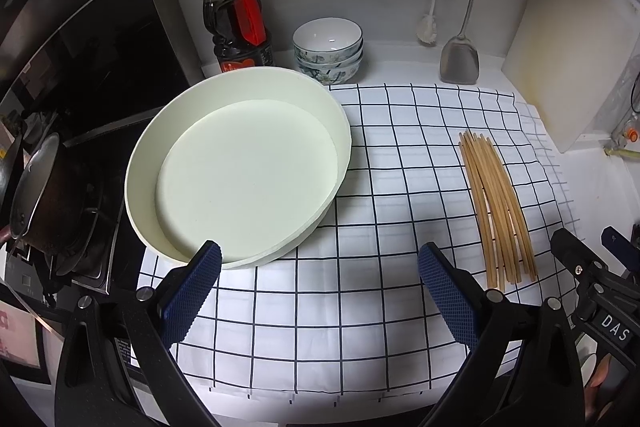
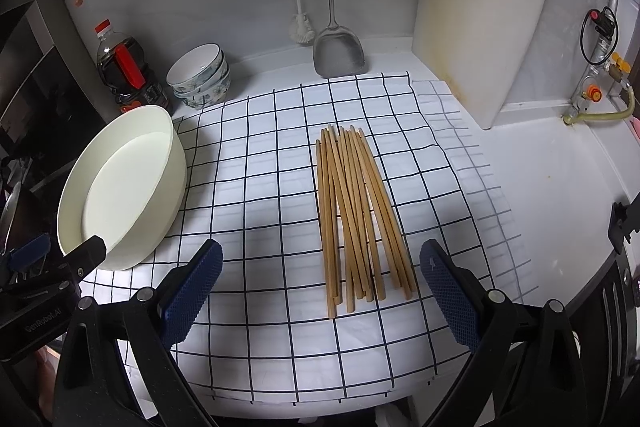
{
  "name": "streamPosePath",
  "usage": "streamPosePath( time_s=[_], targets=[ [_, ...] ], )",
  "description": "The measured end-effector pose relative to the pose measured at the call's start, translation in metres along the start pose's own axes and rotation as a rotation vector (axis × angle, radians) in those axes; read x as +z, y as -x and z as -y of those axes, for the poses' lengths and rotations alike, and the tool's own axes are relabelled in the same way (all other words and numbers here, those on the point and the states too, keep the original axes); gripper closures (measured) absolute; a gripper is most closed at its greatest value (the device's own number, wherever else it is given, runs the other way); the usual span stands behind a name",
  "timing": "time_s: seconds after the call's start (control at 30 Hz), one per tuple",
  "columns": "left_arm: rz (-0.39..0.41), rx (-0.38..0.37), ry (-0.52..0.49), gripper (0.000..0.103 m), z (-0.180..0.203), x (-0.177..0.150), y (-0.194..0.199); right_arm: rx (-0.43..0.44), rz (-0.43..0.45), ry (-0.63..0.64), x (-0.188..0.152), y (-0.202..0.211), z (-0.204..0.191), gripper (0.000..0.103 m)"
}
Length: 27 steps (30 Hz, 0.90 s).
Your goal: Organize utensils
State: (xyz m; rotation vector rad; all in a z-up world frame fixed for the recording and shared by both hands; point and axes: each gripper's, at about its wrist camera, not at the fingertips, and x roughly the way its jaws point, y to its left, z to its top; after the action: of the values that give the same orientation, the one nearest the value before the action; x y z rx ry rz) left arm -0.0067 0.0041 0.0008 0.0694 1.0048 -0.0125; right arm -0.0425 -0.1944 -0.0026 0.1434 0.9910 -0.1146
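Several wooden chopsticks (image 2: 356, 215) lie in a loose bundle on the white checked cloth (image 2: 260, 187); they also show in the left wrist view (image 1: 498, 207) at the right. A round, empty cream tray (image 1: 240, 167) sits on the cloth's left side, also seen in the right wrist view (image 2: 120, 187). My left gripper (image 1: 320, 267) is open and empty, hovering over the cloth in front of the tray. My right gripper (image 2: 320, 267) is open and empty, just in front of the chopsticks' near ends.
Stacked bowls (image 1: 328, 51), a dark sauce bottle (image 1: 236, 19), a hanging metal spatula (image 1: 460, 59) and a brush (image 1: 428, 27) stand at the back wall. A white cutting board (image 2: 484, 19) leans at the right. A pot on the stove (image 1: 44, 203) is at the left.
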Motion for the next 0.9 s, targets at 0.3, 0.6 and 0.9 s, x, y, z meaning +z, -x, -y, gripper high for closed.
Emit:
streamPosePath(
  time_s=[0.3,0.6,0.9],
  targets=[
    [0.001,-0.022,-0.023,0.006,0.016,-0.008,-0.001,0.008,-0.007,0.014,-0.004,-0.002,0.01,0.009],
    [-0.001,-0.051,-0.048,0.006,0.045,-0.021,-0.014,0.005,0.01,0.022,-0.01,-0.013,0.048,0.008],
    [-0.045,-0.087,-0.052,0.006,0.081,-0.029,-0.049,0.013,-0.021,-0.031,-0.026,-0.046,0.102,0.009]
  ],
)
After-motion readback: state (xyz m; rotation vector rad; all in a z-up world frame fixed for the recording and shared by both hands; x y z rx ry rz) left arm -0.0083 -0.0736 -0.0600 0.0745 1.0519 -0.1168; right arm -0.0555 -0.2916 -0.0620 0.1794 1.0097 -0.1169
